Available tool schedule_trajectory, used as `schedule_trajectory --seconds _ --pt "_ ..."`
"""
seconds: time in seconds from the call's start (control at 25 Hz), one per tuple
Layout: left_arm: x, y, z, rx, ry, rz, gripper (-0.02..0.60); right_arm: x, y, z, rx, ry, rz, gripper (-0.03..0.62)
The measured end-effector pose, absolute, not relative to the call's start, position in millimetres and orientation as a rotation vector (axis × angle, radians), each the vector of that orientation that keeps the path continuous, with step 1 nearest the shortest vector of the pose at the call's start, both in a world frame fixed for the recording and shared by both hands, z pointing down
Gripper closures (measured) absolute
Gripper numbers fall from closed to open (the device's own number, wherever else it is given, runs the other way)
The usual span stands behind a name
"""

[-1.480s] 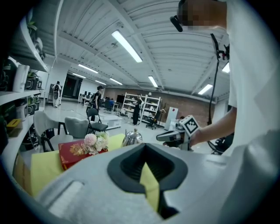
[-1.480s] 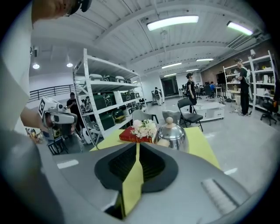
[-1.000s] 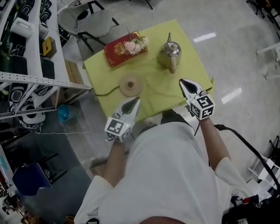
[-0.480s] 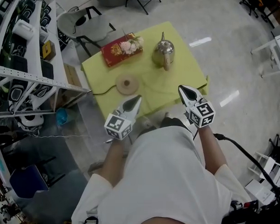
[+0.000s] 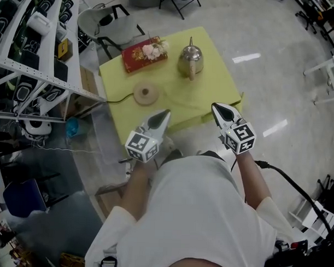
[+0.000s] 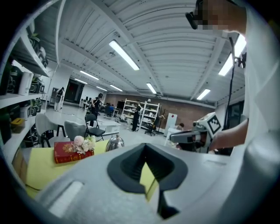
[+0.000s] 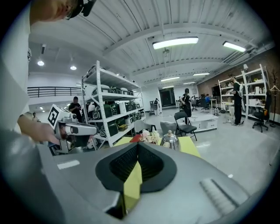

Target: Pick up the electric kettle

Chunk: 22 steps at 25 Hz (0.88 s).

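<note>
White short-sleeved shirt (image 5: 202, 213) — grey left hand-held gripper (image 5: 164, 113), right hand-held gripper (image 5: 216, 108), black-and-white marker cubes (image 5: 240, 137) — black cable (image 5: 294, 174)

Head view looks steeply down; both gripper views face forward, near level, sharing the far yellow surface (image 5: 212, 77)

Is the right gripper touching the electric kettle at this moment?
Apart. The head view shows the right gripper by the near edge of the yellow table, with bare cloth between it and the electric kettle.
</note>
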State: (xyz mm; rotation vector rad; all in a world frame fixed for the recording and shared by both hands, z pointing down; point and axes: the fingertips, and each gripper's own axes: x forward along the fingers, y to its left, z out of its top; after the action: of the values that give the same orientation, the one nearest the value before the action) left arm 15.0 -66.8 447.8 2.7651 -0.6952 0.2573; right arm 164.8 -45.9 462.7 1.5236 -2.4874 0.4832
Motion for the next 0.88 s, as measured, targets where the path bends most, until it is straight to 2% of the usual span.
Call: schedule_trajectory --seconds 0.48,0.88 --pt "44.4 11.9 430.9 2.733 -0.842 0.201 0.581 195.4 31.2 445.8 1.412 -2.572 0.447 0.589" --pt "45.7 67.2 417.9 2.727 -0.918 0.188 0.58 190.9 79.8 439.9 1.295 -2.624 0.408 0.592"
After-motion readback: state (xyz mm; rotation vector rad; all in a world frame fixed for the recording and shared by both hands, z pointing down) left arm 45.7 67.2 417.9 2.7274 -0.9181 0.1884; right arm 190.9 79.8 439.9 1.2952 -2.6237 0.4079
